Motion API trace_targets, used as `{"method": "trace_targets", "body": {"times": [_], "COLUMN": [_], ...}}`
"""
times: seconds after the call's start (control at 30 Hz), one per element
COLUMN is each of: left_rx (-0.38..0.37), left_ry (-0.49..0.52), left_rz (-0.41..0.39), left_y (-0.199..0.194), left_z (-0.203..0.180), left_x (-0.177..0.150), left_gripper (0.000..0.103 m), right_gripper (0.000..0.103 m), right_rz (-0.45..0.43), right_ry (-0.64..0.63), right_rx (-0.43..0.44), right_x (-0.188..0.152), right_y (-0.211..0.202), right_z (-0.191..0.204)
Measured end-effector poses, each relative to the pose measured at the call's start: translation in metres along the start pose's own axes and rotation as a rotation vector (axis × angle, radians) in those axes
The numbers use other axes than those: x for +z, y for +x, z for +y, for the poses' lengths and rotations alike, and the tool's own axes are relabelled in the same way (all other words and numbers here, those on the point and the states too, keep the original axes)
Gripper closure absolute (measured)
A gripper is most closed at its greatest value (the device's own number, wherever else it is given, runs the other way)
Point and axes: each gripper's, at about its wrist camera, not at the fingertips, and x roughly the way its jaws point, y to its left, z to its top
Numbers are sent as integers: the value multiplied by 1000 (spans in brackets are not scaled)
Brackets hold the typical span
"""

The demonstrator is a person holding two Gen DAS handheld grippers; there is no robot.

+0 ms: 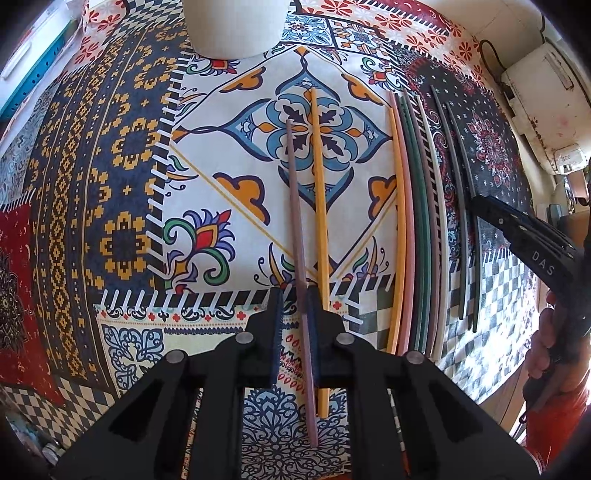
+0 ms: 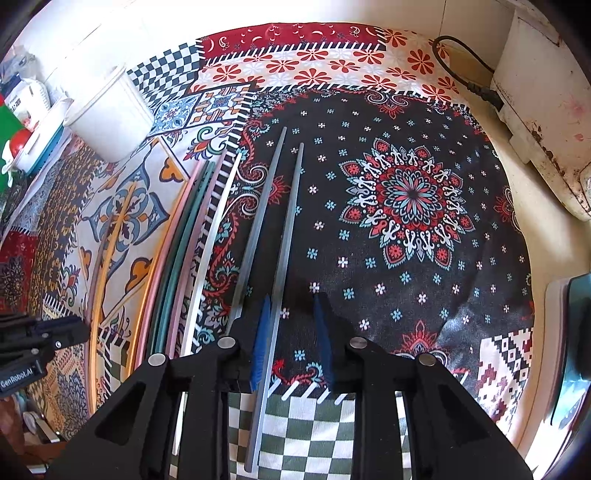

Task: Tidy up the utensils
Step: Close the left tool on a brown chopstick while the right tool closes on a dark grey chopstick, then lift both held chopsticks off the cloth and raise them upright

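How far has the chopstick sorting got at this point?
Done: a row of chopsticks lies lined up side by side. In hand: the left gripper straddles a mauve chopstick, and the right gripper straddles one of two grey chopsticks. Left: the loose yellow chopstick, and moving anything into the white container.

claws (image 2: 291, 339): black | pads (image 2: 260, 343): blue | sleeve (image 1: 554, 424): red

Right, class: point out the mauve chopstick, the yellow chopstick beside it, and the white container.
mauve chopstick (image 1: 295, 206): left wrist view, mid-shaft.
yellow chopstick (image 1: 320, 192): left wrist view, mid-shaft.
white container (image 2: 110, 110): right wrist view, side wall.
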Motion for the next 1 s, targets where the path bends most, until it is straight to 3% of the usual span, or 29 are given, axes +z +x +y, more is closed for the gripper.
{"method": "trace_targets", "body": {"times": [0.1,0.3,0.43,0.67,1.0], "left_rx": [-21,-87,-117,-96,-37], "left_ry": [-31,-89,-121,-133,-91], "left_rz": [5,10,6,-17,-110], "left_y": [1,-1,-4,-10,-38], "left_z": [6,21,27,22,13], "left_x": [1,0,-3,-8,-6], "left_gripper": [99,99,99,100,100], "right_gripper": [83,84,93,98,98], "right_rz": [-3,-1,1,-7,-48], "right_ry": [4,3,-7,10,47], "right_rx": [16,35,19,48,103], "right_x": [5,16,21,24,22], "right_y": [3,7,9,11,-7], "right_z": [-1,0,1,-3,-12]}}
